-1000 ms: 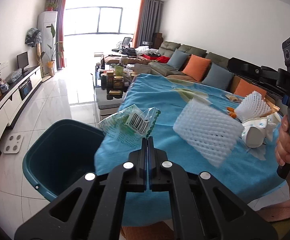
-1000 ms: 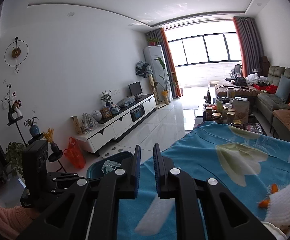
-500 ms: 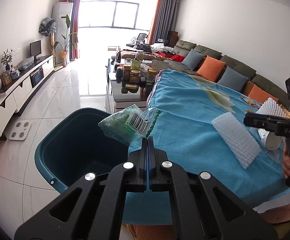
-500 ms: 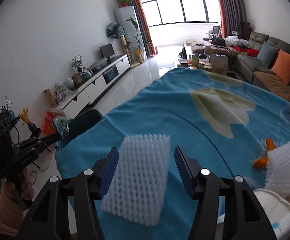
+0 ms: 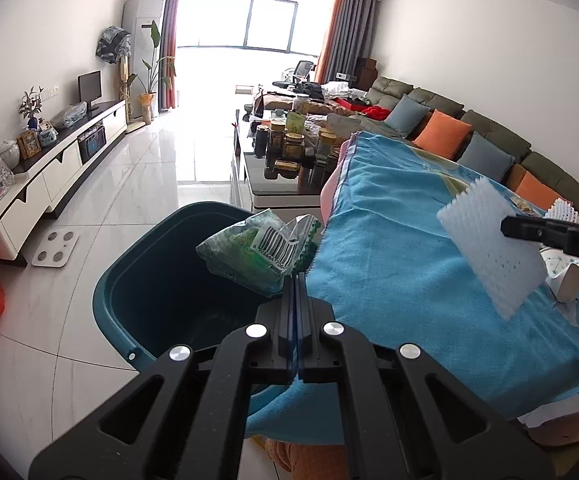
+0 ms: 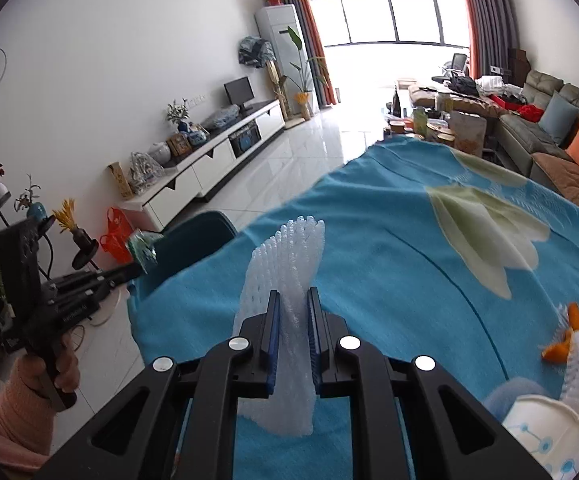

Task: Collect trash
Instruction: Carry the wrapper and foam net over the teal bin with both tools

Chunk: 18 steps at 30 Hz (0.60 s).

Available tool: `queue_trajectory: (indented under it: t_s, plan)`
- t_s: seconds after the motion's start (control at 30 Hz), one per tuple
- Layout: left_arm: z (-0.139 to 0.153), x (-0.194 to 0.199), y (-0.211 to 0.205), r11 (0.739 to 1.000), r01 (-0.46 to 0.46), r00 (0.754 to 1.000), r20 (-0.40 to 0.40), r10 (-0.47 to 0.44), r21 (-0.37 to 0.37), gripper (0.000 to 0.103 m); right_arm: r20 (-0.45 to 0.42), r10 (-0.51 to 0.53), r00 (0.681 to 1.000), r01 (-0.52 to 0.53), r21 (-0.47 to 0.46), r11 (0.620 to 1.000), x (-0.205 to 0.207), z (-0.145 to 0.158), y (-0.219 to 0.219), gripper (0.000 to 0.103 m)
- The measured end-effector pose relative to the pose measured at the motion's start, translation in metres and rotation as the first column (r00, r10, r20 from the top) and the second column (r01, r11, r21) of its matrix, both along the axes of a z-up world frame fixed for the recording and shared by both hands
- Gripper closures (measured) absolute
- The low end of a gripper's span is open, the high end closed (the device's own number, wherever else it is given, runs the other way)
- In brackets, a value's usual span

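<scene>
Wrapper [image 5: 257,254] with a barcode is pinched in my left claw [image 5: 296,280] at frame centre; my right claw [image 6: 292,300], closing, squeezes white foam netting [image 6: 285,280]

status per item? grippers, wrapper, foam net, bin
left gripper: shut on wrapper
wrapper: pinched at one edge, hanging over the bin
right gripper: jaws closing, foam net pinched between them
foam net: squeezed, lifted off the cloth
bin: open, on the floor beside the table

White foam net [image 6: 285,280], teal bin [image 5: 161,280], blue tablecloth [image 6: 389,240].
</scene>
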<state>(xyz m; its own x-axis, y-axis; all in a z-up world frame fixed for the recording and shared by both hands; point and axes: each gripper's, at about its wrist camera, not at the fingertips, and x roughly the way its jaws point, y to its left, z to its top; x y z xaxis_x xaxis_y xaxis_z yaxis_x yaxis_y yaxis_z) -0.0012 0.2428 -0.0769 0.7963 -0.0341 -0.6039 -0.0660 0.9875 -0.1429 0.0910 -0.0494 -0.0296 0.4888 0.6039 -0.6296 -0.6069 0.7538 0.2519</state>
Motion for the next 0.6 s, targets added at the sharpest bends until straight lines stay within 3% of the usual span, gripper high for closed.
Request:
queue_trajectory:
  t_s: [0.23,0.6]
  plan:
    - [-0.005,0.003,0.010,1.000,-0.019,1.000,-0.017,0.019,0.007,0.102,0.047,0.111,0.993,-0.114,0.071,0.991,0.014,0.022,0.060,0.091]
    - [-0.016,0.019,0.027,0.999,-0.042,0.997,-0.063,0.041,-0.010,0.102,-0.019,0.183,0.983,-0.182,0.054,0.982,0.044,0.003,0.148,0.090]
